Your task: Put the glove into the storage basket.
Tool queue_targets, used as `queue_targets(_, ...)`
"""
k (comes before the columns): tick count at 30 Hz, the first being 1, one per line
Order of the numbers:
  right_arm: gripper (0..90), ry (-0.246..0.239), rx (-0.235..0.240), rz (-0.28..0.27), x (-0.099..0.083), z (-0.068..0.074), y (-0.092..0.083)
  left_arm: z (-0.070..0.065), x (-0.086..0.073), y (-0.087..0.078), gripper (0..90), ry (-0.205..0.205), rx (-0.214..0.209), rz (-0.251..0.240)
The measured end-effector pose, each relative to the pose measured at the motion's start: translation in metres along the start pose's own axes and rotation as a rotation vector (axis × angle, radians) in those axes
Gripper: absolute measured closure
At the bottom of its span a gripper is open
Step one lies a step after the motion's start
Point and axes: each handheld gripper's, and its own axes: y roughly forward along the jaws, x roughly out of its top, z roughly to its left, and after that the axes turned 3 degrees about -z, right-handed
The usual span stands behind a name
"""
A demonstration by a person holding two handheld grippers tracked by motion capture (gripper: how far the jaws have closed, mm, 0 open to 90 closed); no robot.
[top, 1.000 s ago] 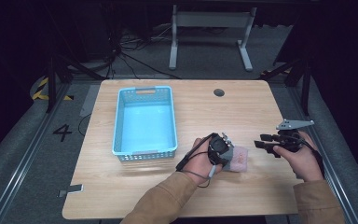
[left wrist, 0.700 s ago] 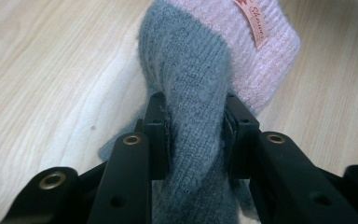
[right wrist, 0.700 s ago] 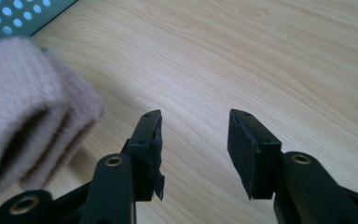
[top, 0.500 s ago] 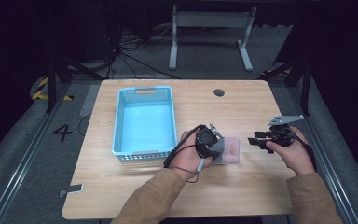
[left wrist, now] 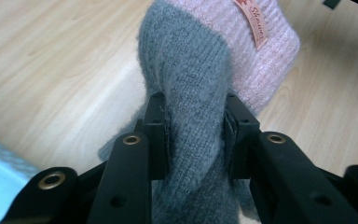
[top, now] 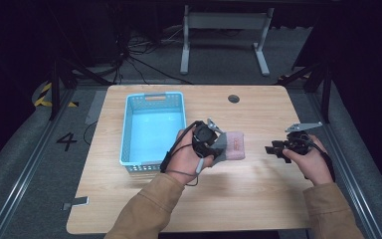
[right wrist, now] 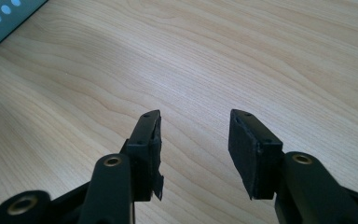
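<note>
Wooden counter [top: 258,199]: knitted sock [left wrist: 200,79] sits just right of the blue basket [top: 129,134].
Left claw [left wrist: 193,135] pinches its grey end, pink cuff pointing away toward the empty, parted right claw [right wrist: 193,149]; basket nearer left.

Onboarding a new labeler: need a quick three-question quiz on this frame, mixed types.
1. True or false: the left hand-held gripper is shut on the grey and pink sock.
2. The right hand-held gripper is: A) open over bare table, B) gripping the sock, C) inside the blue basket.
3. On which side of the basket does the sock lie in the high view?

Key: 1 true; 2 A; 3 right.
</note>
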Motion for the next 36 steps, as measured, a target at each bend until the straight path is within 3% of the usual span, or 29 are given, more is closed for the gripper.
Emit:
queue_targets(21, 54.6, 0.002, -0.003, 0.010, -0.009, 0.002, 0.001, 0.066, -0.016, -0.048, 67.7, -0.111, 0.127, -0.052)
queue_targets(29, 54.3, 0.007, -0.009, 0.012, -0.013, 0.002, -0.001, 0.095, -0.029, -0.057, 67.7, -0.161, 0.180, -0.056)
queue_targets(36, 53.9, 0.012, -0.010, 0.017, -0.017, 0.001, -0.002, 0.116, -0.037, -0.063, 67.4, -0.178, 0.218, -0.058)
